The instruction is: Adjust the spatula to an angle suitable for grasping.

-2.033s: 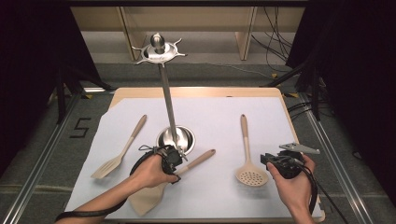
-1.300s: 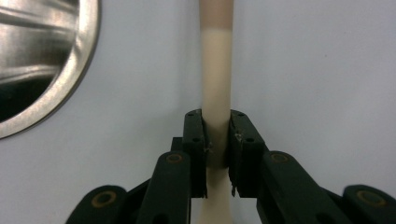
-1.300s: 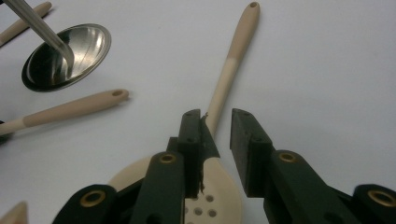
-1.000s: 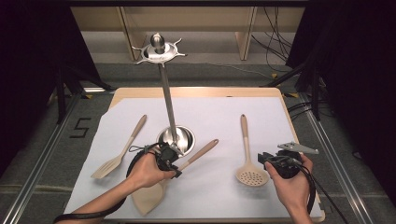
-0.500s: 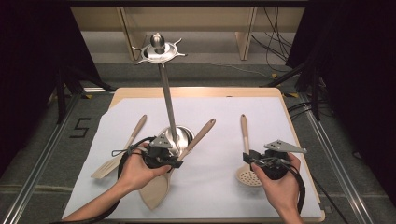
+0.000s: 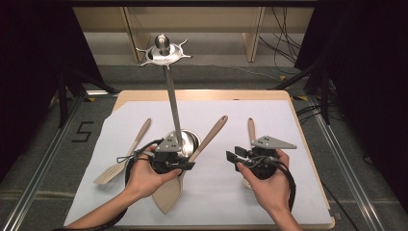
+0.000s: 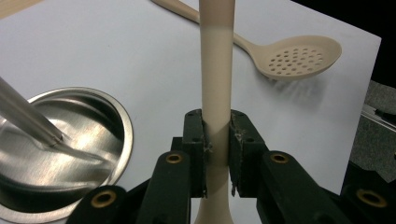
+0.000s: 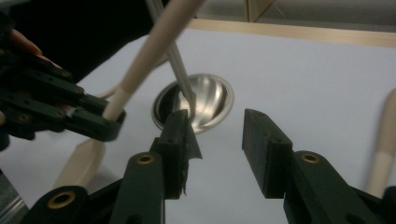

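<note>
My left gripper [image 6: 184,165] is shut on the handle of a beige spatula [image 6: 211,134], held tilted in front of the metal stand's base [image 6: 188,139]. In the left gripper view both pads press the spatula handle [image 7: 215,93]. My right gripper [image 6: 235,159] hovers to its right, over the bowl end of a slotted spoon [image 6: 251,129]. In the right gripper view the right gripper [image 8: 217,140] is open; its jaws have just been opening, with nothing between them. That view also shows the left gripper [image 8: 114,122] farther off on the spatula [image 8: 154,46].
A tall metal stand rises from a round base [image 7: 60,149] to a hooked ring [image 6: 163,50]. A second wooden spatula [image 6: 122,161] lies left on the white sheet [image 6: 288,115]. The slotted spoon [image 7: 299,56] lies flat on the right.
The left gripper has lifted the spatula and swung its handle up toward the stand. The right hand has moved left over the slotted spoon's bowl, and its jaws have spread apart.
</note>
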The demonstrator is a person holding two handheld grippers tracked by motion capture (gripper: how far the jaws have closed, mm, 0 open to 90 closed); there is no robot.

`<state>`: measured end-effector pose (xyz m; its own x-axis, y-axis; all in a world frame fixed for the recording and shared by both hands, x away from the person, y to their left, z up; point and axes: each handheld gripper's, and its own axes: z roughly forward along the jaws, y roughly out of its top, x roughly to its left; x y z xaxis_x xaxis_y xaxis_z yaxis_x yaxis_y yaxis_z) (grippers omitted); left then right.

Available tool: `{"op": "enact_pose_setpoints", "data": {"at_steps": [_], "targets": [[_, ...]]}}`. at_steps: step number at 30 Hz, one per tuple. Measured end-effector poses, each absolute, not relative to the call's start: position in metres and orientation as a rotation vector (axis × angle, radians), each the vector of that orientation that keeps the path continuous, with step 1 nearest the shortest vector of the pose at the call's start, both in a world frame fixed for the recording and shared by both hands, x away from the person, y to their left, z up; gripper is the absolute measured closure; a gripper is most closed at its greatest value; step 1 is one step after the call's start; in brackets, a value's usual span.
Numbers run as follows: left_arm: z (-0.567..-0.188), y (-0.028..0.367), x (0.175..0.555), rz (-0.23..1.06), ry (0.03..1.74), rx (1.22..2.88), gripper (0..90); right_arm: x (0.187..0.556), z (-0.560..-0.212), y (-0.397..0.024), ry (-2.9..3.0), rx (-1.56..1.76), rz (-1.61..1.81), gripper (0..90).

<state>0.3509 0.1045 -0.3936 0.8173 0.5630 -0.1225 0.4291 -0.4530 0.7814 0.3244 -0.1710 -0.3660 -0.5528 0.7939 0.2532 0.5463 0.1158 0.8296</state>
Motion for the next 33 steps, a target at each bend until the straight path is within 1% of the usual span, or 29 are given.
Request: {"op": "enact_pose_setpoints", "data": {"at_steps": [1,3,5,8,10,12,14,15,19,20,21,24,25,28,30,32,33], "targets": [[-0.393,0.104,0.352,0.206,0.706,2.127,78.0,0.325,-0.365,-0.169,2.143,1.340,1.434,60.7],[-0.392,0.103,0.351,0.207,0.714,2.123,78.0,0.329,-0.362,-0.165,2.141,1.281,1.457,59.6],[-0.392,0.101,0.352,0.206,0.702,2.100,78.0,0.330,-0.358,-0.160,2.137,1.291,1.482,58.5],[-0.391,0.101,0.351,0.202,0.710,2.106,78.0,0.330,-0.356,-0.156,2.131,1.299,1.496,57.8],[-0.390,0.100,0.350,0.213,0.716,2.094,78.0,0.333,-0.354,-0.154,2.127,1.276,1.500,56.7],[-0.389,0.100,0.351,0.238,0.684,2.113,78.0,0.333,-0.351,-0.150,2.132,1.272,1.525,55.4],[-0.389,0.098,0.349,0.220,0.709,2.084,78.0,0.334,-0.349,-0.147,2.130,1.278,1.526,54.6],[-0.389,0.098,0.349,0.229,0.685,2.088,78.0,0.336,-0.349,-0.147,2.131,1.275,1.517,54.4],[-0.387,0.097,0.347,0.231,0.687,2.084,77.9,0.341,-0.348,-0.144,2.113,1.296,1.523,53.7],[-0.386,0.098,0.348,0.246,0.670,2.115,77.9,0.341,-0.348,-0.144,2.113,1.296,1.523,53.7],[-0.385,0.096,0.346,0.242,0.686,2.087,77.9,0.343,-0.348,-0.143,2.107,1.302,1.539,53.4],[-0.384,0.097,0.347,0.254,0.665,2.108,77.9,0.344,-0.347,-0.143,2.107,1.306,1.539,53.3],[-0.385,0.094,0.345,0.239,0.689,2.077,78.0,0.346,-0.346,-0.143,2.089,1.328,1.528,53.3],[-0.384,0.095,0.346,0.262,0.658,2.116,77.9,0.348,-0.346,-0.143,2.089,1.315,1.545,53.4],[-0.385,0.093,0.344,0.233,0.688,2.077,77.9,0.348,-0.345,-0.142,2.092,1.323,1.543,53.4],[-0.384,0.093,0.344,0.244,0.678,2.088,77.9,0.347,-0.343,-0.140,2.092,1.340,1.568,53.5],[-0.384,0.093,0.344,0.244,0.678,2.088,77.9,0.349,-0.343,-0.140,2.092,1.292,1.576,53.5]]}}
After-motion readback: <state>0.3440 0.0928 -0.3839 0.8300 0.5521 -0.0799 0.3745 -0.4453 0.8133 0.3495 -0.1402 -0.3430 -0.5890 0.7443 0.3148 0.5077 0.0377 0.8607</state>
